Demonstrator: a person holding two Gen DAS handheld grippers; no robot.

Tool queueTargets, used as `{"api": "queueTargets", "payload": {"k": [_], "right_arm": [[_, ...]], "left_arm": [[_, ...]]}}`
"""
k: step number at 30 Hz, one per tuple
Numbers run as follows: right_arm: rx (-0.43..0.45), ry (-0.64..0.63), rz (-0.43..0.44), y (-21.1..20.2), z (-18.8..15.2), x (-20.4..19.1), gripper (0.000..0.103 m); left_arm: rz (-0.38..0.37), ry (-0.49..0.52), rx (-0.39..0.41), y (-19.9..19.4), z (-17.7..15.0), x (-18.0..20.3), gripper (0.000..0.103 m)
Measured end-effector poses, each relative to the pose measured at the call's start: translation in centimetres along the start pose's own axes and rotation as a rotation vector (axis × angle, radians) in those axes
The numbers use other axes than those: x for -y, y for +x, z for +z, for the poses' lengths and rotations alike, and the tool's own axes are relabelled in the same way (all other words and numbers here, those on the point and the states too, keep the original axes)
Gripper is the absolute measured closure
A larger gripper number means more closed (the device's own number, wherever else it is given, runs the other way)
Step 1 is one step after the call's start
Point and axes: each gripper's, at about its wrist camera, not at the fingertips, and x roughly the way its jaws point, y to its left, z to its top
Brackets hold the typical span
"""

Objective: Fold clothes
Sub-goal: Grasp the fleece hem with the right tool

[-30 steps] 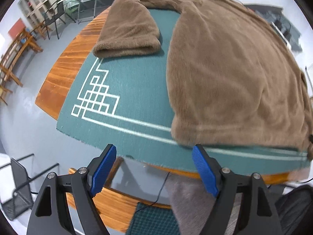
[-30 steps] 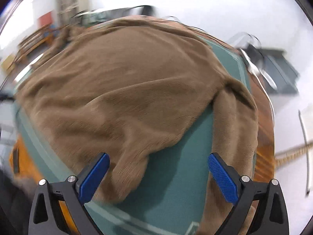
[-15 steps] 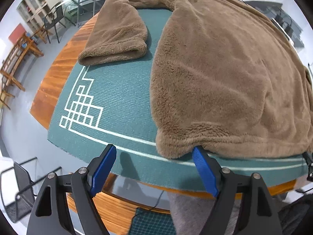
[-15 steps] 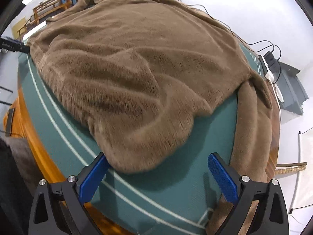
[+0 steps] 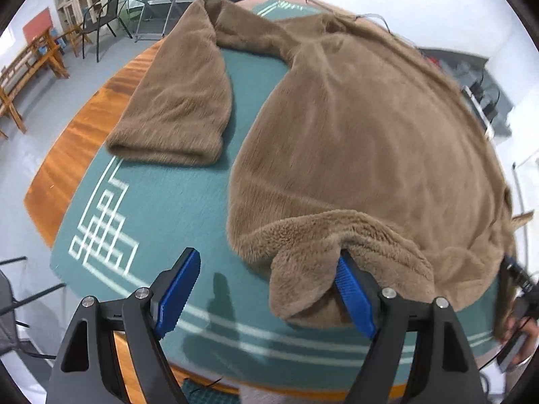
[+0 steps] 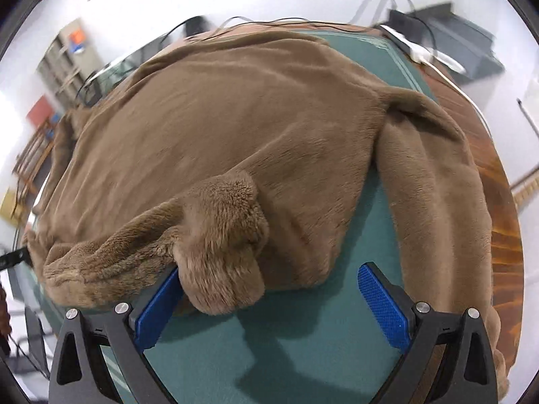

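Note:
A brown fleece sweater (image 5: pixel 363 141) (image 6: pixel 252 118) lies spread flat on a green mat (image 5: pixel 161 208) (image 6: pixel 303 343). Its left sleeve (image 5: pixel 182 107) points toward the near edge; the other sleeve (image 6: pixel 434 185) runs down the right side. My left gripper (image 5: pixel 266 259) is open at the hem's left corner, and the hem curls up over its right finger (image 5: pixel 353 296). My right gripper (image 6: pixel 269 271) is open at the hem's right corner, where a fold of hem drapes over its left finger (image 6: pixel 155 309). Neither pair of pads presses on the cloth.
The mat covers a wooden table (image 5: pixel 77 141) (image 6: pixel 505 229) with bare wood along the left and right edges. Chairs (image 5: pixel 101 27) and benches stand on the floor beyond. Cables and a white power strip (image 6: pixel 427 54) lie at the far right end. A hand (image 5: pixel 522 333) shows at the right edge.
Both grippers have moved in to the sweater's hem. The hem, flat before, now rises and curls over the inner finger of each gripper. The right gripper has rolled.

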Motion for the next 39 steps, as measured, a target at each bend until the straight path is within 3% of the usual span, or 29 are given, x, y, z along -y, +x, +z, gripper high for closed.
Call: {"api": "queueTargets", "payload": {"k": [3, 8, 13, 19, 22, 25, 26, 27, 29, 33, 39], "right_arm": [[0.002, -0.011, -0.027, 0.1, 0.6, -0.3, 0.001], [-0.004, -0.039, -0.05, 0.5, 1.0, -0.9, 0.001], [0.057, -0.119, -0.093, -1.0, 1.0, -1.1, 0.001], [0.194, -0.344, -0.146, -5.0, -1.1, -3.8, 0.001], [0.19, -0.498, -0.149, -5.1, -2.5, -5.9, 0.001], [0.192, -0.587, -0.204, -3.9, -2.9, -6.8, 0.003], [0.193, -0.601, -0.224, -3.4, -2.8, -6.9, 0.012], [0.183, -0.614, -0.246, -2.4, -2.4, -6.9, 0.033], [0.159, -0.61, -0.274, -1.1, -1.7, -6.9, 0.064], [0.148, -0.53, -0.252, -0.4, 0.4, -6.4, 0.074], [0.095, -0.38, -0.178, 0.3, 1.8, -4.7, 0.076]], "left_arm": [[-0.024, -0.005, 0.001, 1.0, 2.1, 0.3, 0.02], [0.045, 0.05, -0.023, 3.3, 3.5, 1.8, 0.02], [0.073, 0.077, -0.035, 4.1, 2.8, 2.0, 0.02], [0.076, 0.037, -0.046, 4.7, 3.6, 1.6, 0.02], [0.078, 0.03, -0.049, 4.9, 4.0, 1.7, 0.02], [0.08, 0.027, -0.051, 5.1, 4.3, 1.8, 0.02], [0.079, 0.026, -0.052, 5.0, 4.3, 1.8, 0.02], [0.077, 0.026, -0.053, 5.1, 4.4, 1.7, 0.02], [0.076, 0.025, -0.054, 5.4, 4.6, 1.8, 0.02], [0.063, 0.041, -0.04, 4.4, 4.0, 1.6, 0.02], [0.035, 0.091, -0.027, 3.0, 2.2, 1.2, 0.02]]}}
